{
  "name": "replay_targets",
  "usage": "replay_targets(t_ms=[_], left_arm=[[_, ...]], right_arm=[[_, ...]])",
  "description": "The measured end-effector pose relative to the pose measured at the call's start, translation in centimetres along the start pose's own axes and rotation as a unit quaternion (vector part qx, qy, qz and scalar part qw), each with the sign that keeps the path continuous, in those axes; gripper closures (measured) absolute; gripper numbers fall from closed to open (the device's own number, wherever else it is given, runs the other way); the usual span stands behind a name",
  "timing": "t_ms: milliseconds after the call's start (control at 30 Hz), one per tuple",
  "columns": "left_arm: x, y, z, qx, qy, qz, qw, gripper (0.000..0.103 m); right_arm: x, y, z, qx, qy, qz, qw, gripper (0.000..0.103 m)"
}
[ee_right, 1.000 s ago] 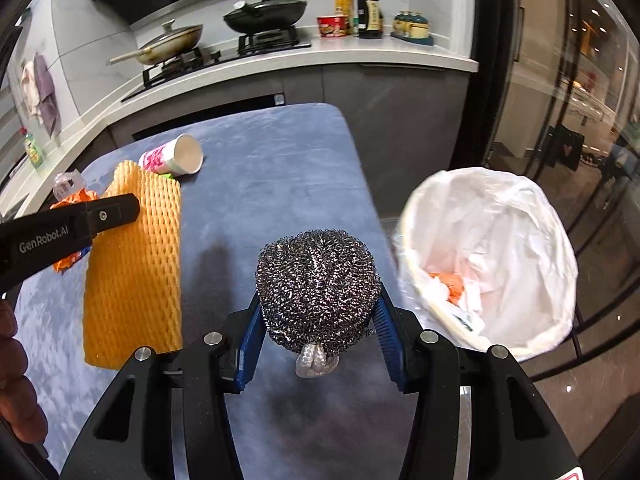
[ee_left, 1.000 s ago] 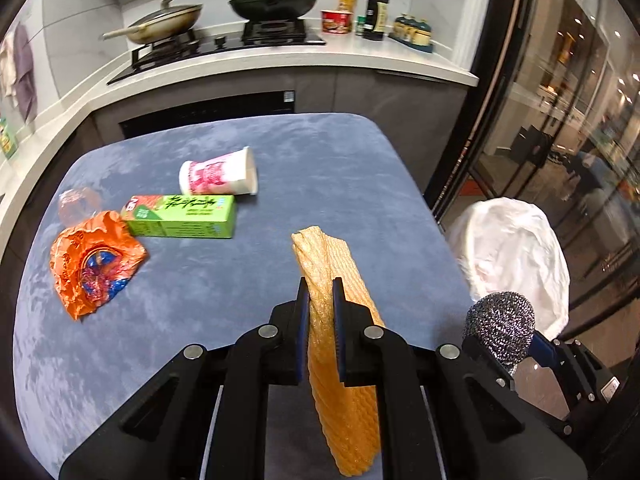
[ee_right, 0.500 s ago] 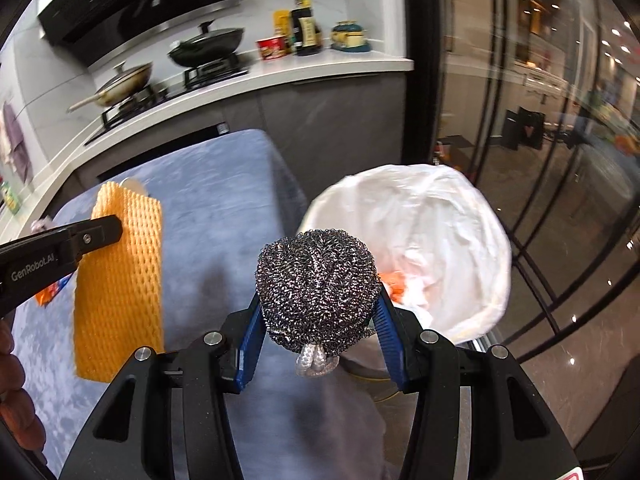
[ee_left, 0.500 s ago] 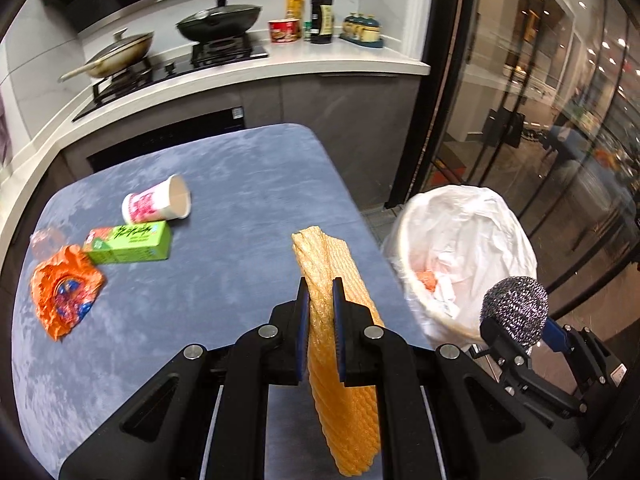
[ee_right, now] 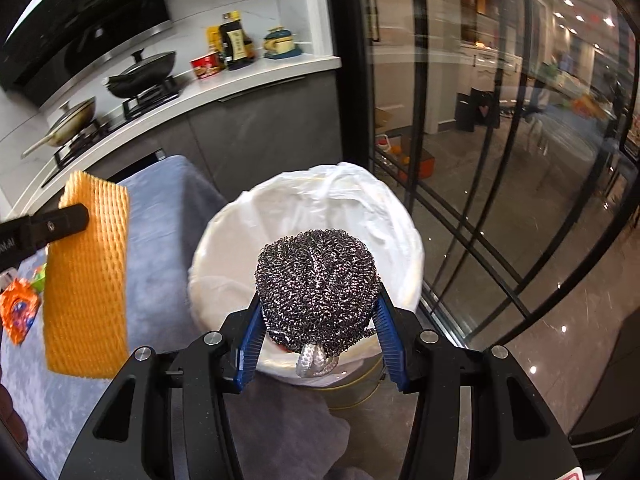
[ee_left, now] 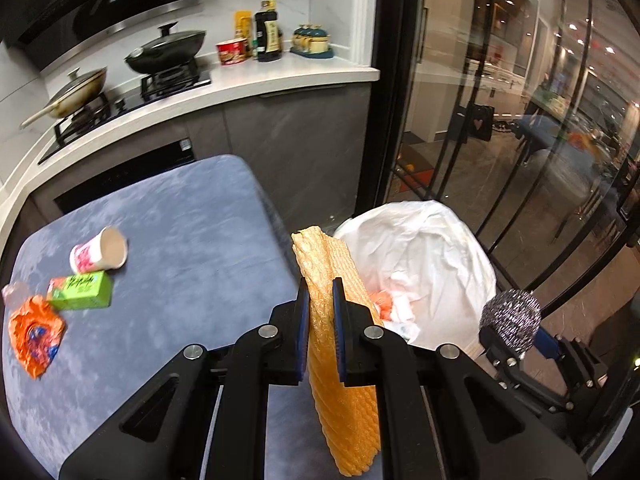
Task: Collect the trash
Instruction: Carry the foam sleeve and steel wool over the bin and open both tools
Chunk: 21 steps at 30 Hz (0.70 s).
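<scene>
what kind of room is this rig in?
Most likely a home kitchen: a gas hob with a lidded wok and a pan on a white counter, sauce bottles by the wall, and a lined trash bin beside the blue table.

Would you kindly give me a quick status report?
Left tool shut on orange foam net. Right tool shut on steel scourer, over the lined bin. Nothing blocking.
</scene>
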<state>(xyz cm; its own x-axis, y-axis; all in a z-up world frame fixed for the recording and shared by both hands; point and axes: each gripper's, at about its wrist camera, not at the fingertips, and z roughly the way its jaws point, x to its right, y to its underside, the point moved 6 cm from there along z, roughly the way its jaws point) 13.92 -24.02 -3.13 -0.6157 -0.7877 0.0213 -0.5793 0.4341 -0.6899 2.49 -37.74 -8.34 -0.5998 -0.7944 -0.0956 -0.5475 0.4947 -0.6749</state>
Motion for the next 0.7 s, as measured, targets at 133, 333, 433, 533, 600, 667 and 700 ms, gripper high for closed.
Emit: replay_targets(t_ms=[133, 333, 433, 533, 600, 667, 700], left_arm=[[1.7, -1.2, 1.1, 0.005, 0.007, 0.01, 0.9999, 0.093], [3.9, -2.2, 3.2, 0.002, 0.016, 0.028, 0.9995, 0.093], [4.7, -2.5, 4.2, -0.002, 0.019, 0.034, 0.9992, 0.093], [5.1, -2.7, 5.1, -0.005, 0.019, 0.038, 0.9991, 0.093], [5.3, -2.8, 5.7, -0.009, 0.02, 0.038, 0.999, 0.092], [5.5, -2.8, 6.3, -0.013, 0.02, 0.04, 0.9989, 0.092], [5.6, -2.8, 6.5, -0.015, 0.019, 0.041, 0.9989, 0.092]], right_arm=[[1.1, -0.2, 1.2, -0.005, 0.003, 0.01, 1.0, 0.054], [1.7, -0.5, 3.3, -0.013, 0.002, 0.017, 1.0, 0.054], [2.0, -0.5, 4.1, -0.017, 0.003, 0.02, 1.0, 0.054], [2.2, -0.5, 4.8, -0.021, 0.003, 0.022, 1.0, 0.054], [2.2, -0.6, 5.3, -0.023, 0.003, 0.023, 0.999, 0.054], [2.1, -0.6, 5.8, -0.026, 0.004, 0.022, 0.999, 0.054], [2.1, -0.6, 6.0, -0.028, 0.004, 0.022, 0.999, 0.054]])
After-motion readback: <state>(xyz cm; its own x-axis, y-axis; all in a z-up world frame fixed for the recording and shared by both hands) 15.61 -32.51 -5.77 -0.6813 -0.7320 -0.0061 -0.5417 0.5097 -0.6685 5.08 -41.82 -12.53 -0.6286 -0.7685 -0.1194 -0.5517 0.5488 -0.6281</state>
